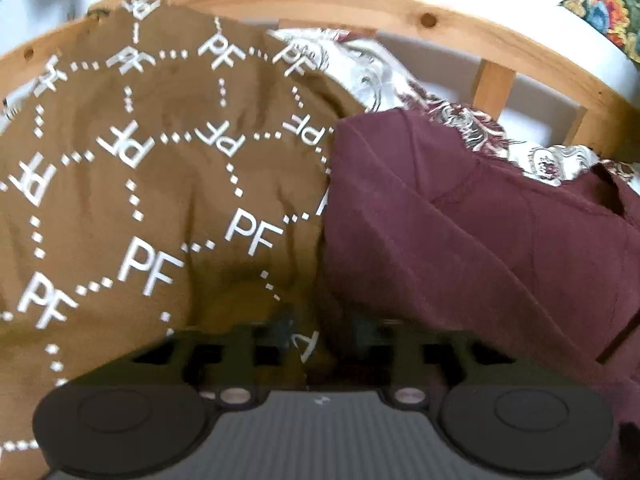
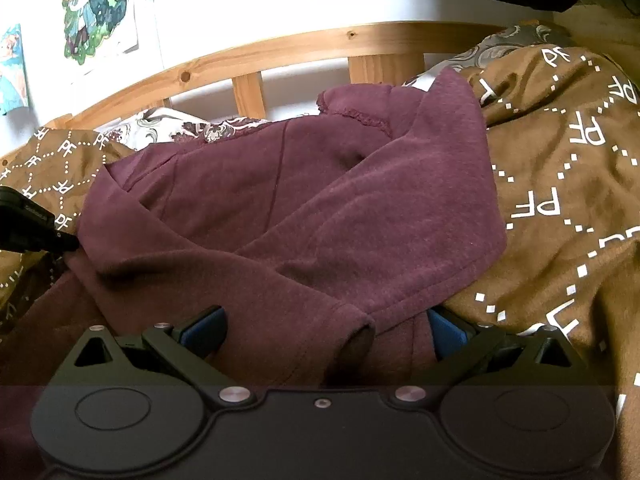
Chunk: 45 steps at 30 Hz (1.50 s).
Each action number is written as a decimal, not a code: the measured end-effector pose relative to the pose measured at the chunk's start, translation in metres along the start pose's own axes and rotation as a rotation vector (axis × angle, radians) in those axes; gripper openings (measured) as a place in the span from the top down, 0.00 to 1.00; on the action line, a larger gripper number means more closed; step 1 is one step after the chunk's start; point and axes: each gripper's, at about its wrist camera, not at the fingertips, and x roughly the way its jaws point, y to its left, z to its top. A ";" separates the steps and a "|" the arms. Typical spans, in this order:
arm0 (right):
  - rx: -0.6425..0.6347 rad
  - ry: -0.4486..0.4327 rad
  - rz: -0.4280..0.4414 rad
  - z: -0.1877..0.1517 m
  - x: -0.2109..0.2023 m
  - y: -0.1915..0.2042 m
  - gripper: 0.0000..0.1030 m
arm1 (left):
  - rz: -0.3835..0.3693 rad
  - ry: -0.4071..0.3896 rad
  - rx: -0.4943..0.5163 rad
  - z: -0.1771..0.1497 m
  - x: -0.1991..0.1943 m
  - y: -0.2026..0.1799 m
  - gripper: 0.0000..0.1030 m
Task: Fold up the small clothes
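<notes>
The right gripper [image 2: 324, 330] is straddling the near hem of the maroon fleece garment [image 2: 280, 208], jaws wide, blue pads [image 2: 202, 330] not pressing. At the far-left edge, the left gripper [image 2: 60, 240] is meeting the garment; its grip cannot be judged. The garment is lying half-folded on the brown lettered blanket [image 2: 560, 184]. Next: clamp the hem, then fold it away.

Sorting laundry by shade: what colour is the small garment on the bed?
Maroon garment, plain; clearest in the right wrist view.

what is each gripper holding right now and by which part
Right gripper: open around the maroon garment's near hem fold, not pinching. Left gripper: at its left edge; grip unclear.
</notes>
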 end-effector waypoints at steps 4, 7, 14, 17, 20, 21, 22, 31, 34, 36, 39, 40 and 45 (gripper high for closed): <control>-0.035 0.042 -0.025 0.006 -0.003 0.003 0.00 | -0.029 -0.110 0.052 -0.014 -0.038 -0.003 0.16; -0.060 0.047 -0.062 0.010 -0.012 0.005 0.00 | -0.062 -0.140 0.127 -0.030 -0.063 -0.007 0.09; -0.148 0.087 0.053 0.017 -0.051 0.017 0.00 | -0.216 -0.146 0.364 -0.082 -0.119 -0.008 0.01; -0.226 0.148 0.095 0.007 -0.072 0.024 0.00 | -0.279 -0.112 0.431 -0.105 -0.136 -0.004 0.01; -0.362 0.187 0.108 -0.005 -0.094 0.036 0.00 | -0.342 -0.069 0.462 -0.122 -0.148 0.002 0.01; -0.405 0.202 0.116 -0.009 -0.101 0.041 0.00 | -0.365 -0.055 0.469 -0.125 -0.151 0.004 0.01; -0.455 0.225 0.131 -0.013 -0.108 0.046 0.00 | -0.386 -0.043 0.477 -0.129 -0.154 0.006 0.01; -0.896 0.355 0.042 -0.066 -0.155 0.071 0.01 | -0.447 0.058 0.575 -0.157 -0.156 0.010 0.01; -0.869 0.417 -0.027 -0.069 -0.153 0.059 0.01 | -0.424 0.068 0.606 -0.167 -0.153 0.008 0.01; -0.853 0.458 -0.059 -0.071 -0.149 0.051 0.01 | -0.417 0.075 0.613 -0.172 -0.150 0.007 0.01; -0.858 0.452 -0.086 -0.076 -0.145 0.048 0.01 | -0.416 0.082 0.607 -0.174 -0.148 0.006 0.01; -0.869 0.434 -0.097 -0.078 -0.143 0.050 0.02 | -0.418 0.082 0.608 -0.175 -0.148 0.006 0.01; -0.885 0.328 -0.099 -0.081 -0.144 0.060 0.42 | -0.419 0.041 0.647 -0.180 -0.152 0.004 0.01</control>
